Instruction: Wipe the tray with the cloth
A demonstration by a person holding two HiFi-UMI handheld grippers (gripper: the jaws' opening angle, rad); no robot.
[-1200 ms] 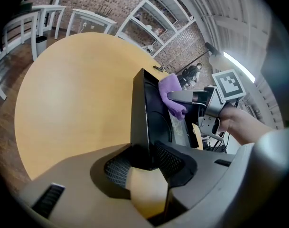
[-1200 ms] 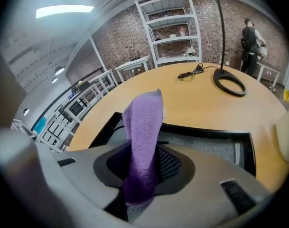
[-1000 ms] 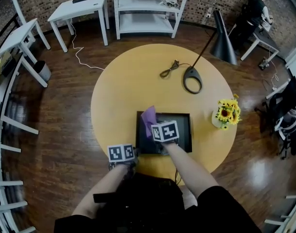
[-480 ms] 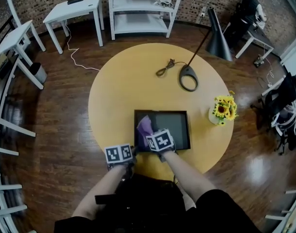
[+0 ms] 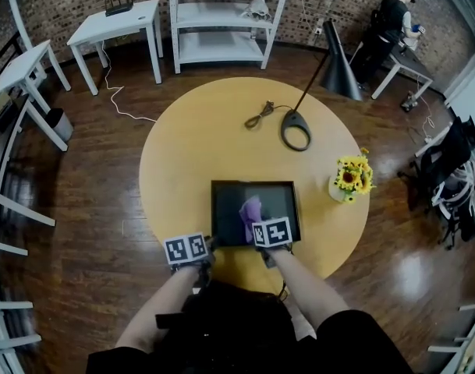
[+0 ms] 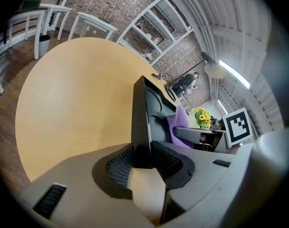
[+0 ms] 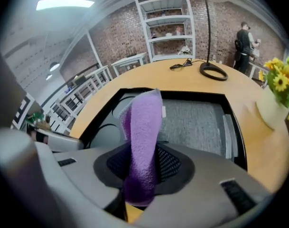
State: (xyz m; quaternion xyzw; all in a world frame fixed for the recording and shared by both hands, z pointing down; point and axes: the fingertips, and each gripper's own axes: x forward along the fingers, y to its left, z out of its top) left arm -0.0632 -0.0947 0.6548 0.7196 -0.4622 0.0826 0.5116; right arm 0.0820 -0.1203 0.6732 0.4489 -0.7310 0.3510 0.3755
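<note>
A black rectangular tray [image 5: 228, 212] lies on the round yellow table [image 5: 198, 139], near its front edge. My left gripper [image 5: 208, 245] is shut on the tray's near left rim [image 6: 140, 127], which stands between the meshed pads. My right gripper [image 5: 262, 244] is shut on a purple cloth [image 5: 251, 208] that reaches out over the tray's inside. In the right gripper view the cloth [image 7: 143, 141] rises from between the jaws, in front of the tray's grey floor [image 7: 194, 126]. The left gripper view shows the cloth [image 6: 178, 127] and the right gripper's marker cube beyond the rim.
A vase of sunflowers [image 5: 348, 179] stands right of the tray. A black floor-style lamp base [image 5: 296, 129] and a coiled cable [image 5: 260, 115] lie at the table's far side. White tables and a shelf unit [image 5: 225, 18] line the brick wall. A person [image 5: 389, 18] stands far right.
The right gripper has carried the purple cloth from the tray's left side to its middle, lower over the tray. The left gripper has closed in on the tray's left rim.
</note>
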